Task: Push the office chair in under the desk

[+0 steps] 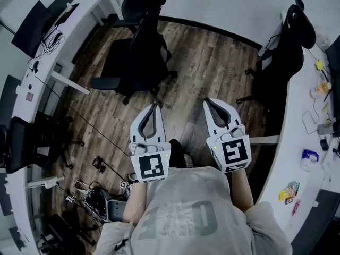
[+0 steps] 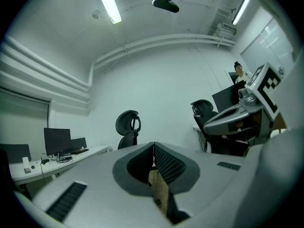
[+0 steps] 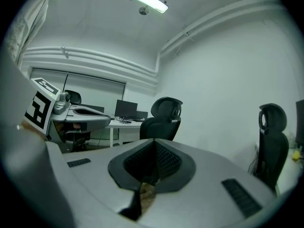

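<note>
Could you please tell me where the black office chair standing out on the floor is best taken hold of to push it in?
Take the office chair by the upper edge of its backrest, coming from behind, the side nearest you. Its seat appears to point toward the white desk, so the backrest's rear faces you, and a push there should roll it straight under.

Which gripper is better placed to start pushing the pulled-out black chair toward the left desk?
Left, I'd say. The left gripper, shut and empty, points at the office chair just ahead of it. The right gripper, also shut, sits further to the chair's side, away from the desk.
</note>
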`<state>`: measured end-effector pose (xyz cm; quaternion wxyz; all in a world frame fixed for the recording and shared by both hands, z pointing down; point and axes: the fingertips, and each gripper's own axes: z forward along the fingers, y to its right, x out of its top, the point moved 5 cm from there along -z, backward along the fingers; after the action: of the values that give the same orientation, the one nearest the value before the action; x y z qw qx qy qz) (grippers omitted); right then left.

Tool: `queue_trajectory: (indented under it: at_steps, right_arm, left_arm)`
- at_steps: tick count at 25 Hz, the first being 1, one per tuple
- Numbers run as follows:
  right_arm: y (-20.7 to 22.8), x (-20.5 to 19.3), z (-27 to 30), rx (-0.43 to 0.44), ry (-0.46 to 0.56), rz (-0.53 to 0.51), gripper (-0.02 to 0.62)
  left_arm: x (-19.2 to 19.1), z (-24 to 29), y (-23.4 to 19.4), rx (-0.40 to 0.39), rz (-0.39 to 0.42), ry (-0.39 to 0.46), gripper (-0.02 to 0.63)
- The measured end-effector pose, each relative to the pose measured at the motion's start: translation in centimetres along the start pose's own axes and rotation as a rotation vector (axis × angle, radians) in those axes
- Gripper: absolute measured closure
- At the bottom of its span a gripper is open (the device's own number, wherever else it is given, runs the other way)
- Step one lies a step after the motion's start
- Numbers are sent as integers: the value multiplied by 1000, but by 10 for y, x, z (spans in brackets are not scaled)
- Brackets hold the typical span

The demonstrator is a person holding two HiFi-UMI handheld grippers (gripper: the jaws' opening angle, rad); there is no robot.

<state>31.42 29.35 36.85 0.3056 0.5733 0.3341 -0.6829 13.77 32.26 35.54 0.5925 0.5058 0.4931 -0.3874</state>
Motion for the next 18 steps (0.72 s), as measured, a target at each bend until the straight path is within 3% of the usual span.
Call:
queue_trajectory:
  at_steps: [10,18]
  right_arm:
    - [11,-7,39,-20,-29,-25,574]
    - [24,10,111,-25,-2,-38,574]
  left_arm:
    - [-13,48,-28,2,-63,30,589]
    - [-14,99,-87,41,-86,57,589]
